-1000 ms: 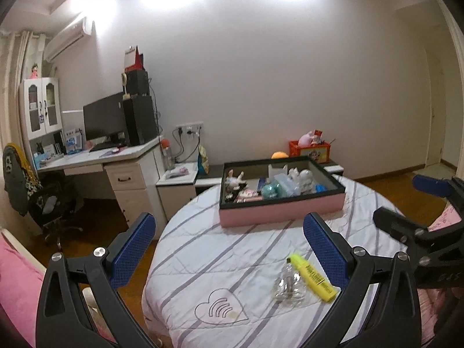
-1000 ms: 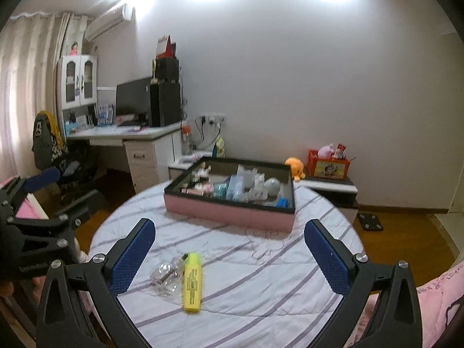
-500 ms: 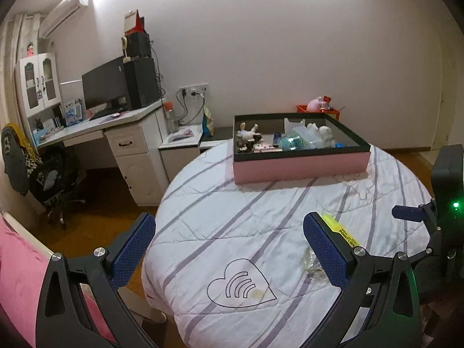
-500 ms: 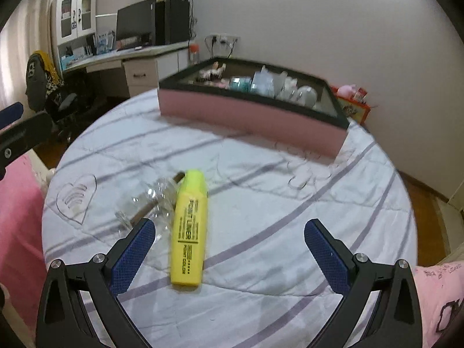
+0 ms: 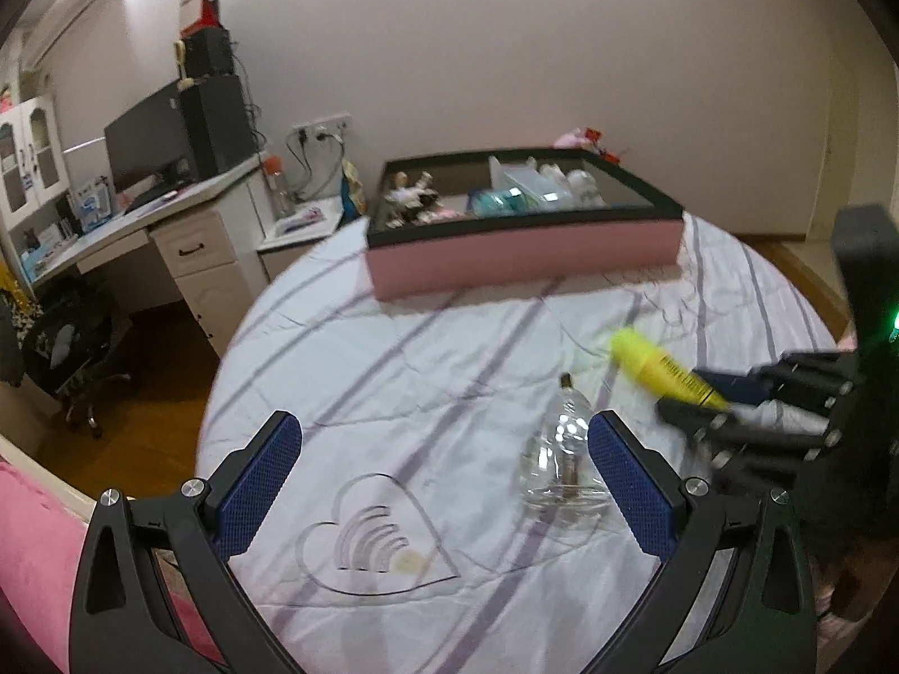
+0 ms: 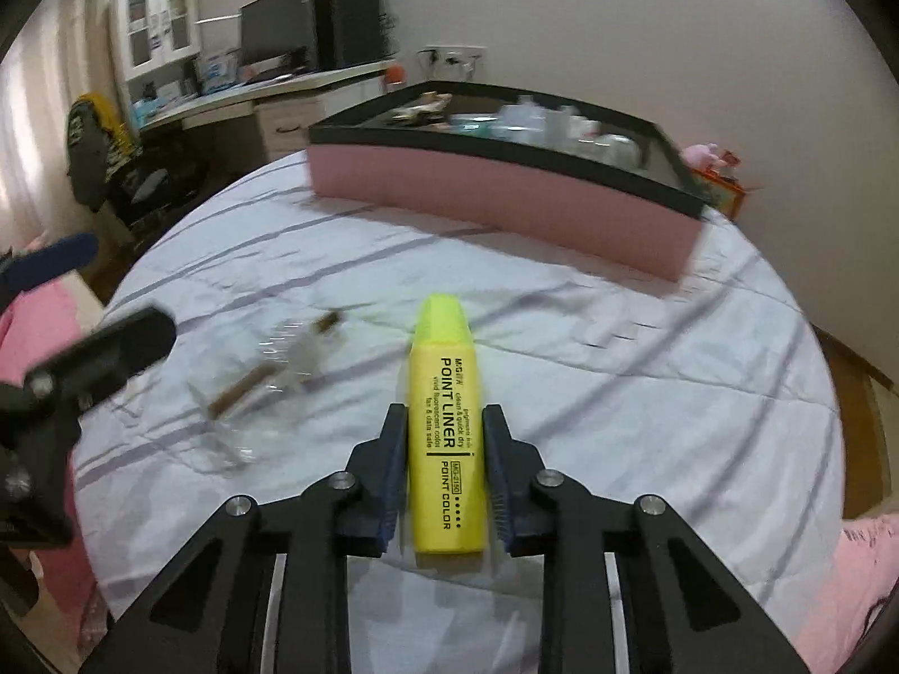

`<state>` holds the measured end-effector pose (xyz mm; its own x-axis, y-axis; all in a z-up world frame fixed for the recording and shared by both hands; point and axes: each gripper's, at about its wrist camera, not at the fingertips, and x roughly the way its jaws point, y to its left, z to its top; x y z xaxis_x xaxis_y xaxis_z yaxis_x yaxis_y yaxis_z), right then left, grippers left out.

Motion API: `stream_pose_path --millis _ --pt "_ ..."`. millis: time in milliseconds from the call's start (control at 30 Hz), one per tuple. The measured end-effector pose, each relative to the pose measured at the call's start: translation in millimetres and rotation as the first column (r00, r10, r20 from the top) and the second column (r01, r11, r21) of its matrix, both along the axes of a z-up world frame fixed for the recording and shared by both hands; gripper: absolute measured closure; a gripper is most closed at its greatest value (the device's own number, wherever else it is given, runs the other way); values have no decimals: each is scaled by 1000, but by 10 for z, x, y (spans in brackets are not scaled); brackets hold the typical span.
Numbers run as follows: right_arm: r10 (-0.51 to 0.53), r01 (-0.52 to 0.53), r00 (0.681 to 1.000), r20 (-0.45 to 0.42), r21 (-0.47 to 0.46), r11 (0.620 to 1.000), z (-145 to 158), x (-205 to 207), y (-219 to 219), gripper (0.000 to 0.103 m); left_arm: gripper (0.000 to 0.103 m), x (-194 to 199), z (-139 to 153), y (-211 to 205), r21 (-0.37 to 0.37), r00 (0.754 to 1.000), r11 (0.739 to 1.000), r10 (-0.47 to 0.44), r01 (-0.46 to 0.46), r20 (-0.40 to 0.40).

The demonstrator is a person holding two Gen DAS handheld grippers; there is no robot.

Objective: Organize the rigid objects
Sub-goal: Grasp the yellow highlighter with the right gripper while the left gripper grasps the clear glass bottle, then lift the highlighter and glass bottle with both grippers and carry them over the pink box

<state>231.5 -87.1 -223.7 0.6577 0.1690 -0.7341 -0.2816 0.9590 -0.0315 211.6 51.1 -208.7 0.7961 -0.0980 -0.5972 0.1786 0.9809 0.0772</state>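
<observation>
Right tool [image 6: 444, 449] is clenched on the yellow highlighter [image 6: 446, 427], its blue-padded fingers [image 6: 393, 466] pressed against both flanks of the barrel near the rear end — the cap points toward 12 o'clock, out over the table [image 6: 646, 410]. The printed label reads "POINT LINER". In the left wrist view the same highlighter [image 5: 660, 373] shows at about 3 o'clock, blurred, its rear end between the right tool's dark fingers [image 5: 730, 393].

Left tool [image 5: 444, 483] is released, its jaws spread wide over the striped white tablecloth [image 5: 393, 370], gripping nothing. Its right pad [image 5: 629, 488] sits just beside a small clear glass bottle [image 5: 564, 460] that lies on its side on the cloth, neck toward 12 o'clock; whether pad and bottle touch I cannot tell. From the right wrist view that bottle [image 6: 269, 376] lies at 10 o'clock from the highlighter, near it but apart. A heart outline with curved stripes [image 5: 373, 539] is printed on the cloth between the left tool's fingers.

Farther out, at 12 o'clock, a pink box with a black rim [image 5: 522, 258] rests on the far part of the table, holding an assortment of small items too blurred to name. Beyond the table at 10 o'clock stands a white desk [image 5: 185, 224] carrying a dark monitor [image 5: 149, 146].
</observation>
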Motion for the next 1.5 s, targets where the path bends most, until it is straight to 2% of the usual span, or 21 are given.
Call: stream_pose_path --millis 167,300,333,367,433,700,933,1033,1200,1367,1500 --pt "-87 87 996 1 5 996 33 -63 -348 76 0 80 -157 -187 -16 997 999 -34 33 -66" --pt "-95 95 995 -9 29 995 14 -71 -453 76 1 143 -259 -284 -22 994 999 -49 47 -99" --pt "-94 94 996 -10 33 995 9 -57 -454 76 11 161 -283 -299 -31 992 998 -58 55 -110" --pt "-93 93 996 -9 37 995 4 -46 -460 76 32 187 -303 -308 -36 990 998 -62 58 -124" --pt "-90 91 996 -11 46 995 0 -27 -477 76 52 233 -364 -307 -79 984 994 -85 73 -158" --pt "-95 96 995 -8 59 994 -20 69 -476 76 53 264 -365 -320 -90 986 994 -82 69 -147" --pt "-84 84 996 4 3 996 -33 108 -400 74 53 302 -345 -356 -63 988 996 -65 57 -137" --pt "-86 85 996 11 32 996 -27 85 -443 76 53 294 -309 -329 -65 991 997 -47 39 -129" --pt "-98 94 995 23 134 986 54 35 -529 76 53 247 -125 -278 -70 997 997 -24 19 -76" --pt "-93 67 989 115 213 975 332 -86 -520 76 53 136 162 -236 -82 1000 997 -12 13 10" --pt "-60 6 982 182 283 959 622 -196 -497 76 53 -6 489 -226 -94 993 995 -7 17 114"
